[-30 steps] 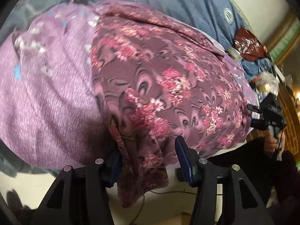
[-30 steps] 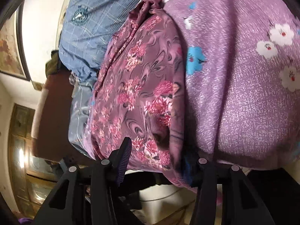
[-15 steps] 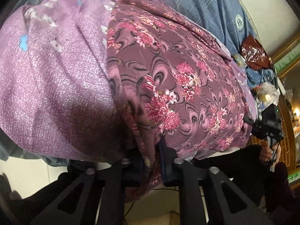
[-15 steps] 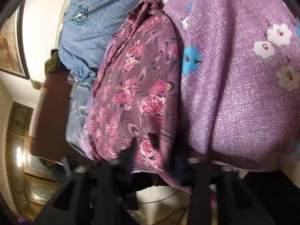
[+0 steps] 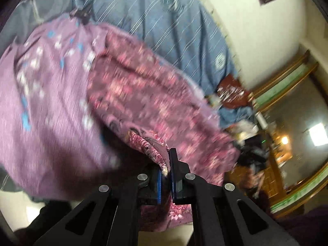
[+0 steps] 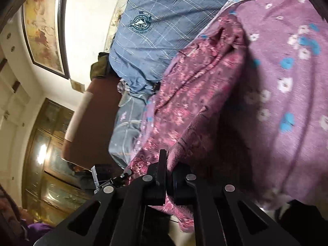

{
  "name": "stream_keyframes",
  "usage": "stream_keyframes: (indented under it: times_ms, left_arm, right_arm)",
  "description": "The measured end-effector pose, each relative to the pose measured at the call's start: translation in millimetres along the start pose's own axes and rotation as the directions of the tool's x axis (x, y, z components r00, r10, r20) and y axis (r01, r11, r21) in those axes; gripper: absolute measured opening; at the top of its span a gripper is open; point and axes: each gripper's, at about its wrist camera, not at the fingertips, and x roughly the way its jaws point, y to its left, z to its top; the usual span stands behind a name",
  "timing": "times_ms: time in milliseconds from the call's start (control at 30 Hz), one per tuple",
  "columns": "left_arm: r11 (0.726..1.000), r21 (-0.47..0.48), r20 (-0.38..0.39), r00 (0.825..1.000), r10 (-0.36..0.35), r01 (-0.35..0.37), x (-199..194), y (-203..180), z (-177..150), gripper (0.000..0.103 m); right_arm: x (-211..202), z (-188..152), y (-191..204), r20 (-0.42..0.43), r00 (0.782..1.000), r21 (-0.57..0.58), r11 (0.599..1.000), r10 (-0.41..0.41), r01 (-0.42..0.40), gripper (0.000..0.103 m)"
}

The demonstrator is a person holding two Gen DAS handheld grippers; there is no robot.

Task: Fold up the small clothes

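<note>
Floral maroon garment [image 5: 155,110] is pinched at its near edge by both grippers. In the left wrist view, the left gripper [image 5: 167,170] has its jaws brought together on a bunched fold of that cloth; the fabric rises out between the blue pads [image 5: 159,186] and a strip of it hangs down below them. In the right wrist view, the right gripper [image 6: 167,168] is likewise clamped on the garment's edge, with cloth squeezed between its black fingers and more of it drooping beneath. Both pairs of jaws have just been closing, and each has the cloth between them.

Outward from the grips, the garment stretches away in long creases across a purple bedspread [image 5: 41,102] printed with small white and blue flowers, lying on top of it. The left view is blurred, so the print there is hard to read. Beyond the garment lies a blue checked blanket [image 6: 160,30] bearing a round crest, heaped toward the wall. A framed painting [image 6: 43,26] hangs on the pale wall [image 5: 256,30] in the right view, with a dark wooden cabinet [image 6: 51,153] below it. In the left view, a dark red bag [image 5: 231,92] sits past the far end of the garment, beside a clutter too blurred to name.
</note>
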Motion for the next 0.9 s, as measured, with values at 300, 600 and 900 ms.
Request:
stream_keyframes:
  times_ms: [300, 600, 900]
  left_arm:
    - [1.000, -0.017, 0.102, 0.995, 0.007, -0.005, 15.9, 9.2, 108.0, 0.004]
    - [0.970, -0.190, 0.161, 0.970, 0.182, -0.150, 139.9, 87.8, 278.7, 0.014]
    - [0.916, -0.395, 0.371, 0.898, 0.236, -0.078, 158.4, 132.5, 262.3, 0.053]
  right_arm:
    - [19.5, 75.5, 15.9, 0.109, 0.991, -0.003, 0.997, 0.072, -0.072, 0.004]
    - [49.5, 227.8, -54.9, 0.430, 0.902, 0.202, 0.978, -0.051, -0.041, 0.011]
    - [71.2, 246.0, -100.2, 0.478, 0.853, 0.291, 0.954, -0.210, 0.072, 0.055]
